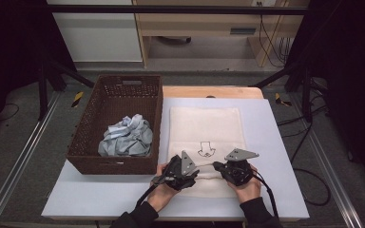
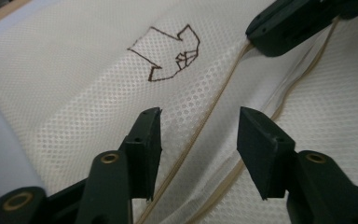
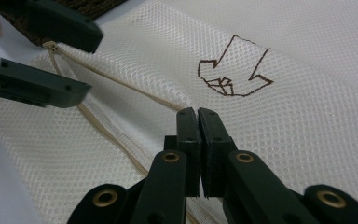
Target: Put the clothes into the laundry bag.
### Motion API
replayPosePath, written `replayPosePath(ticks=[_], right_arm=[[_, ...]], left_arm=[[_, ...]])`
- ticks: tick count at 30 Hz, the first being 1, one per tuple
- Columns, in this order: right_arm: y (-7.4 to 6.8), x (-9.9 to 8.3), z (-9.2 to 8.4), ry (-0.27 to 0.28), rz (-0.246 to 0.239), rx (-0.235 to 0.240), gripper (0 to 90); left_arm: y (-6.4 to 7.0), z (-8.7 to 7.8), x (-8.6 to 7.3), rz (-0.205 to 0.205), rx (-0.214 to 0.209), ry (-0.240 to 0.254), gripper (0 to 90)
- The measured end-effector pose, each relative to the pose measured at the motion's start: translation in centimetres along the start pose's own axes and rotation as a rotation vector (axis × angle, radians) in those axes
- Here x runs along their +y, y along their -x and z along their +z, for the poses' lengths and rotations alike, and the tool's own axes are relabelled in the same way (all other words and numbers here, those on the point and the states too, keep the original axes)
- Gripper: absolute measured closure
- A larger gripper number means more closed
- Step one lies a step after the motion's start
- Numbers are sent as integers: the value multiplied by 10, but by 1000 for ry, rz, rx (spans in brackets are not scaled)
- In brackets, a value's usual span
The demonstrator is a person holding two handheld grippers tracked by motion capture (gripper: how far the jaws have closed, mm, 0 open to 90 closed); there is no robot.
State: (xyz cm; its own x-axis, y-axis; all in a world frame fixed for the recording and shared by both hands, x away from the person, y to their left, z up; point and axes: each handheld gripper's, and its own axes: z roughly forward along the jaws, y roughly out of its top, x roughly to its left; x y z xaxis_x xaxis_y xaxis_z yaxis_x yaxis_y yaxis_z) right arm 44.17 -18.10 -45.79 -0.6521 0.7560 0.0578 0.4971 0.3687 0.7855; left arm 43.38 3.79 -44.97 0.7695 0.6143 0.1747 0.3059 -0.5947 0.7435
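Note:
A cream mesh bag (image 1: 204, 124) with a brown stitched arrow figure (image 1: 206, 150) lies flat on the table. Its beige zipper (image 2: 204, 128) runs along the near part, and the zipper opening is spread apart. My left gripper (image 2: 199, 120) stands open just above the zipper line, its pads clear of the mesh. In the high view the left gripper (image 1: 197, 170) points right toward my right gripper (image 1: 216, 166). The right gripper (image 3: 198, 113) is shut, pinching the bag's zipper edge (image 3: 121, 85) and lifting it slightly. The left gripper (image 3: 91, 65) shows open at the zipper's end.
A dark woven basket (image 1: 114, 167) stands left of the bag, holding crumpled pale blue cloth (image 1: 126, 137). The light tabletop (image 1: 278, 142) has bare room to the right and front left. Cables trail from both grippers toward the near edge.

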Motion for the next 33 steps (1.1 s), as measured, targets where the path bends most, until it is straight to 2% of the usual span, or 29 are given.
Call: replayPosePath(ticks=[3, 4, 6, 8, 9, 12, 13, 16, 20, 22, 23, 24, 25, 28, 30, 31, 32, 33], right_arm=[[1, 1, -1, 0, 9, 7, 887], [1, 1, -1, 1, 11, 9, 887], [2, 1, -2, 6, 7, 12, 888], [1, 1, -2, 3, 4, 10, 886], [1, 1, -2, 3, 4, 10, 886], [-1, 0, -1, 7, -4, 23, 848], [-1, 0, 0, 7, -10, 21, 778], [-4, -1, 0, 4, -17, 13, 682], [-6, -1, 1, 24, -44, -6, 660], [-5, -2, 6, -5, -37, -29, 588], [-5, -2, 6, -5, -37, -29, 588], [-6, -2, 10, -32, -48, -59, 630], [-6, -2, 10, -32, -48, -59, 630], [-6, 0, 11, -35, -38, -78, 765], [-5, 2, 10, -32, -29, -81, 825], [-5, 2, 10, -33, -23, -83, 849], [-3, 2, 10, -34, -6, -83, 861], [-3, 2, 10, -34, -6, -83, 861]], left_arm=[[4, 15, 3, 48, 30, -67, 471], [4, 20, 3, 42, 28, -77, 477], [5, 24, 3, 42, 52, -74, 584], [0, 24, 3, 10, 42, -53, 753], [0, 24, 3, 10, 42, -53, 798], [-4, 21, 5, -5, 45, -44, 849], [-5, 20, 5, -11, 43, -40, 854], [-10, 16, 7, -48, 22, -30, 856], [-12, 12, 8, -71, -1, -10, 849], [-13, 11, 8, -89, -13, 2, 841], [-14, 10, 8, -103, -24, 4, 841], [-15, 9, 8, -112, -36, 9, 840], [-15, 8, 8, -113, -37, 10, 840], [-14, 7, 6, -102, -63, 6, 814], [-13, 6, 4, -92, -76, 7, 751], [-12, 3, 3, -96, -92, 12, 686], [-11, -1, 2, -95, -107, 22, 571], [-11, -5, 2, -96, -112, 35, 571]])
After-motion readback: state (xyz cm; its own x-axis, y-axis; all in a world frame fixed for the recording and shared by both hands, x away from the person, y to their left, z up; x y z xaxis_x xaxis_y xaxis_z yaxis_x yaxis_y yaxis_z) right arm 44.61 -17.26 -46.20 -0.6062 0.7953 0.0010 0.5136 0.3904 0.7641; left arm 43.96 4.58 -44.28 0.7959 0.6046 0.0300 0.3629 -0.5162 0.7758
